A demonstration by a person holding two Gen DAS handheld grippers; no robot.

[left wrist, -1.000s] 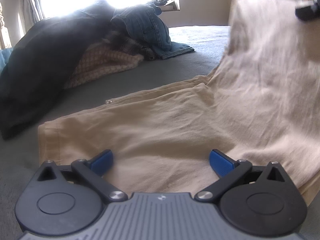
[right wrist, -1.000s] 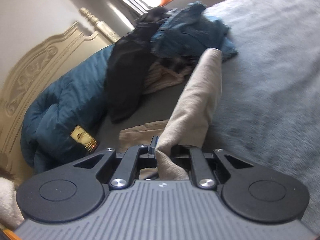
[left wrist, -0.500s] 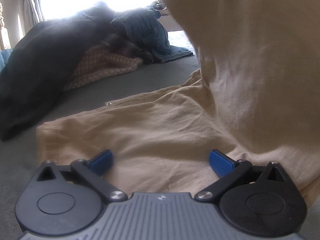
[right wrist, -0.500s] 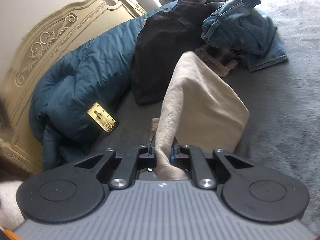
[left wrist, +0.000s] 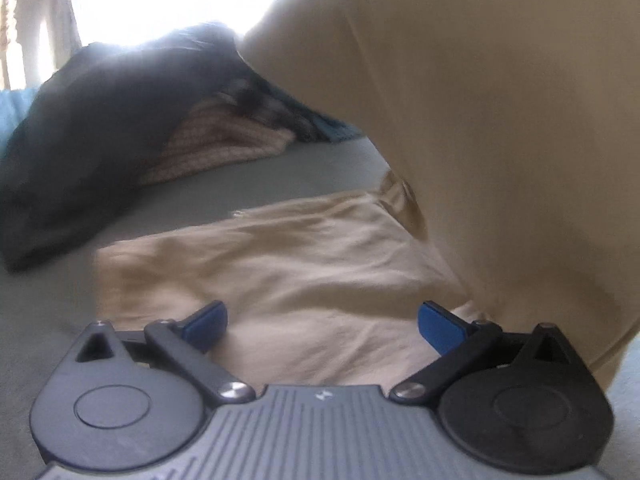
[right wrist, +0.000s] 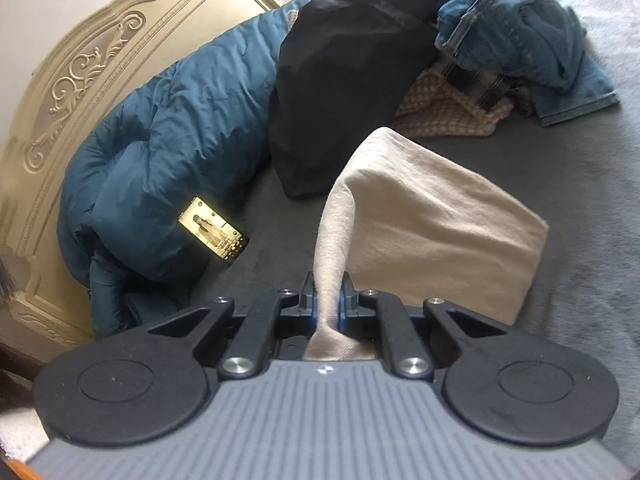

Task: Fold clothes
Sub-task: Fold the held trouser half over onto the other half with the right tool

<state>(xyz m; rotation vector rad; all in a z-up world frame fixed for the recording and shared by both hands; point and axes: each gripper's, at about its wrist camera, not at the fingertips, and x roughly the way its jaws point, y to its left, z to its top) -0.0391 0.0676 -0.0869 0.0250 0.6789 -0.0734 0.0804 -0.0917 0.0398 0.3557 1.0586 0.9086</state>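
We see the beige garment [right wrist: 432,216] partly spread on the grey bedcover [right wrist: 580,184], one end lifted; our right gripper [right wrist: 328,300] pinches that bunched end tight; our left gripper [left wrist: 320,320] hovers above the flat part, fingers wide, holding nothing; beyond lie jeans [right wrist: 520,28], a black garment [right wrist: 344,80] and a teal duvet [right wrist: 168,152].

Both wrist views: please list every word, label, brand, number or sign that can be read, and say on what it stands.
No text can be read in either view.
Gold tag on the blue quilt: a small figure and dark marks, too small to read.
Small white mark on the right gripper body: a logo, no letters.
Small white mark on the left gripper body: blurred, no letters.
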